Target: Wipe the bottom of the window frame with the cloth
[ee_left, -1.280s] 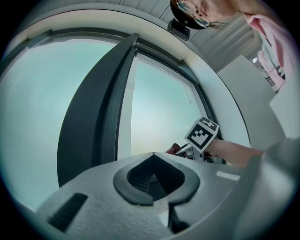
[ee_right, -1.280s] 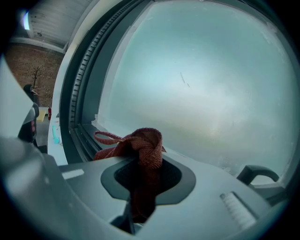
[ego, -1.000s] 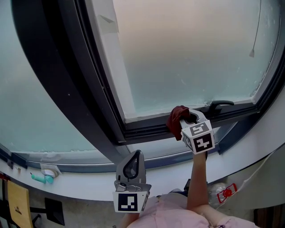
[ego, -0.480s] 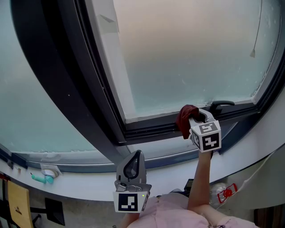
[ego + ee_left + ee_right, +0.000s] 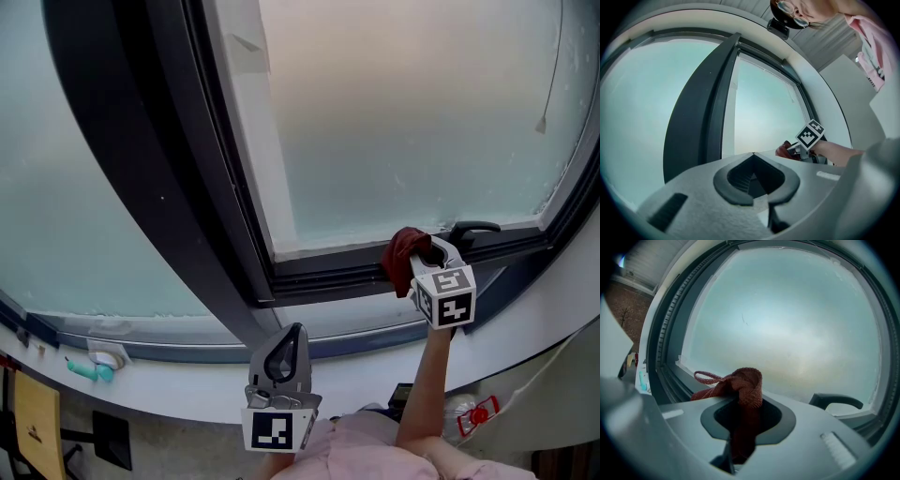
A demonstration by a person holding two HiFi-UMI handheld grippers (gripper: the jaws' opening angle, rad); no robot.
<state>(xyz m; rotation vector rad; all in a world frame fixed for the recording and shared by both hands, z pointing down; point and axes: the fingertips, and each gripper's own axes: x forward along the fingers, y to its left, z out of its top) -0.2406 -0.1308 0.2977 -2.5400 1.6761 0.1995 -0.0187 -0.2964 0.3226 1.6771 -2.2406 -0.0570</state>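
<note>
While my right gripper (image 5: 429,258) has its jaws clamped on the red cloth (image 5: 403,247), bunched against the window frame's bottom rail (image 5: 323,275), most of that rail runs off leftward; my left gripper (image 5: 287,339) hangs lower, jaws together, empty.

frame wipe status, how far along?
Done: the cloth is picked up and clamped in the right gripper. In hand: it is against the bottom frame rail, right of centre, close to the handle. Left: the stretch to the right corner, at least; nothing visible shows which parts are wiped. The left gripper is shut, empty, low.
</note>
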